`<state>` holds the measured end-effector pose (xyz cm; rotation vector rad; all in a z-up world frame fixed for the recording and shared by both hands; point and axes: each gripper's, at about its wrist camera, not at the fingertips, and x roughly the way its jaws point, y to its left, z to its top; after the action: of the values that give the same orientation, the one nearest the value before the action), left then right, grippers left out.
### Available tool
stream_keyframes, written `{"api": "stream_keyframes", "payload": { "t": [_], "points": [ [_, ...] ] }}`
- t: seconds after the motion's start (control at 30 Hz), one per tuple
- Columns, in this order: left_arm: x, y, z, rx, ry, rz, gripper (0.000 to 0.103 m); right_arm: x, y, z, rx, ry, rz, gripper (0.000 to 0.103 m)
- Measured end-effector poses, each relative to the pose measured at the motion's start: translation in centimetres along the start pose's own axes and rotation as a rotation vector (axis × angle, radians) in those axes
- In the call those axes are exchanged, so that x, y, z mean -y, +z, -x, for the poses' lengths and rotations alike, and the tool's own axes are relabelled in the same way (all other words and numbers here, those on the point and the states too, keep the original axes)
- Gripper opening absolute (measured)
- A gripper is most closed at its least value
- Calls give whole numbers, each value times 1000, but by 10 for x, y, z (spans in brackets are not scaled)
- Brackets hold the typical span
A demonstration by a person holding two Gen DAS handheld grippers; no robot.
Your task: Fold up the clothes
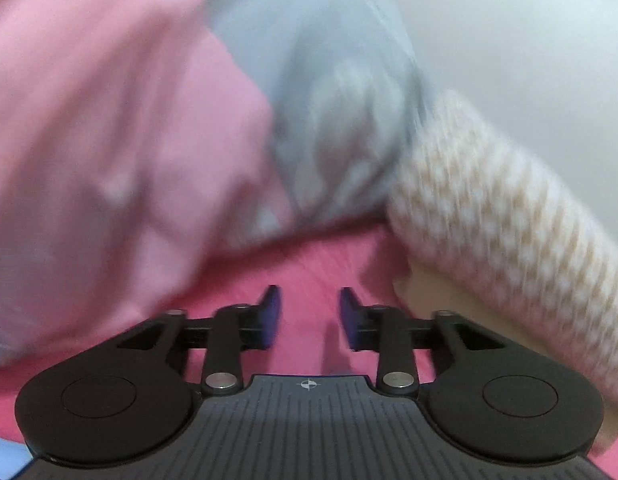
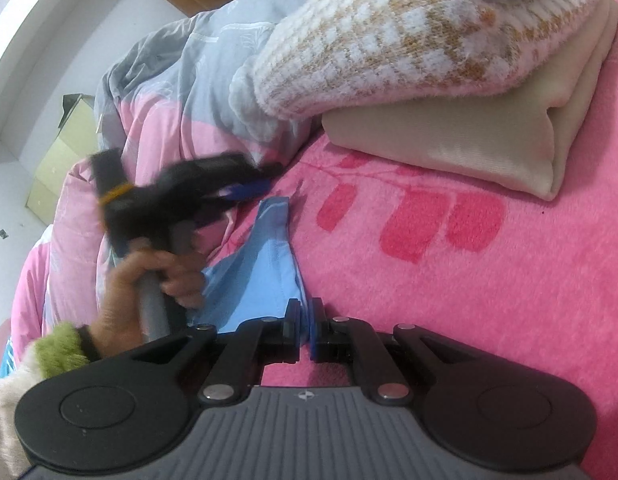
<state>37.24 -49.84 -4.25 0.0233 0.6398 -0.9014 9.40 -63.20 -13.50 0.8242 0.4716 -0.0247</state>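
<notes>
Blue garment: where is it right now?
Right wrist view: the blue garment lies on the pink blanket, pinched by the right hand-held gripper, beside the left hand.

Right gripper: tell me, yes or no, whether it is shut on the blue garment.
Yes: in the right wrist view the right gripper has its jaws closed on an edge of the blue garment, which lies on the pink blanket.

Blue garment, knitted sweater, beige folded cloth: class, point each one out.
blue garment (image 2: 265, 280), right wrist view, middle of the fabric.
knitted sweater (image 2: 409, 36), right wrist view, patterned top side.
beige folded cloth (image 2: 449, 140), right wrist view, front face.
</notes>
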Motion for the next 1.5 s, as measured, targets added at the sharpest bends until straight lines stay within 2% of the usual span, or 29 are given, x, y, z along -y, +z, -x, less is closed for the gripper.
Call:
{"api": "stream_keyframes", "payload": {
  "t": [0.1, 0.17, 0.27, 0.33, 0.37, 0.53, 0.63, 0.73, 0.8, 0.87, 0.93, 1.0, 1.03, 1.07, 1.2, 1.3, 1.4, 1.43, 1.47, 1.5],
  "points": [
    [-10, 14, 35, 26, 62, 16, 38, 0, 0, 0, 2, -3, -3, 2],
    [-19, 17, 66, -3, 146, 12, 38, 2, 2, 3, 19, 4, -27, 3],
    [-36, -1, 110, -83, 242, -6, 38, -7, 5, 21, 146, -94, 4, 5],
    [-48, -27, 134, -122, 263, -28, 38, -14, 8, 33, 233, -162, 26, 5],
    [-54, -39, 143, -138, 268, -34, 38, -20, 8, 28, 205, -177, 75, 6],
    [-74, -99, 153, -187, 245, -11, 38, -51, 6, -5, 25, -241, 338, 6],
    [-78, -116, 147, -95, 222, 16, 39, -69, 5, -24, -85, -278, 495, 5],
    [-80, -125, 147, -25, 203, 32, 39, -88, 4, -44, -196, -314, 651, 0],
    [-83, -124, 148, -10, 186, 50, 40, -79, 25, -29, -141, -474, 604, 4],
    [-85, -123, 146, -5, 174, 64, 40, -88, 38, -28, -109, -445, 608, 3],
    [-87, -124, 146, 1, 165, 78, 40, -111, 36, -46, -115, -355, 645, 3],
    [-91, -126, 150, 12, 157, 99, 40, -131, 25, -78, -162, -255, 707, 3],
    [-93, -127, 151, 16, 149, 111, 40, -135, 20, -94, -189, -248, 718, 2],
    [-95, -128, 152, 19, 143, 121, 40, -130, 20, -108, -207, -287, 723, 1],
    [-95, -129, 153, 24, 142, 125, 41, -92, 50, -105, -84, -593, 659, 0],
    [-93, -130, 151, 22, 148, 111, 42, -96, 61, -89, -46, -510, 617, 0],
    [-95, -130, 152, 26, 140, 122, 42, -115, 48, -113, -121, -388, 678, 0],
    [-95, -130, 152, 28, 138, 126, 42, -115, 46, -128, -163, -372, 668, 0],
    [-96, -130, 153, 30, 135, 130, 42, -110, 49, -142, -188, -391, 647, 0],
    [-97, -131, 153, 32, 133, 135, 42, -105, 55, -148, -154, -430, 650, 0]
  ]
}}
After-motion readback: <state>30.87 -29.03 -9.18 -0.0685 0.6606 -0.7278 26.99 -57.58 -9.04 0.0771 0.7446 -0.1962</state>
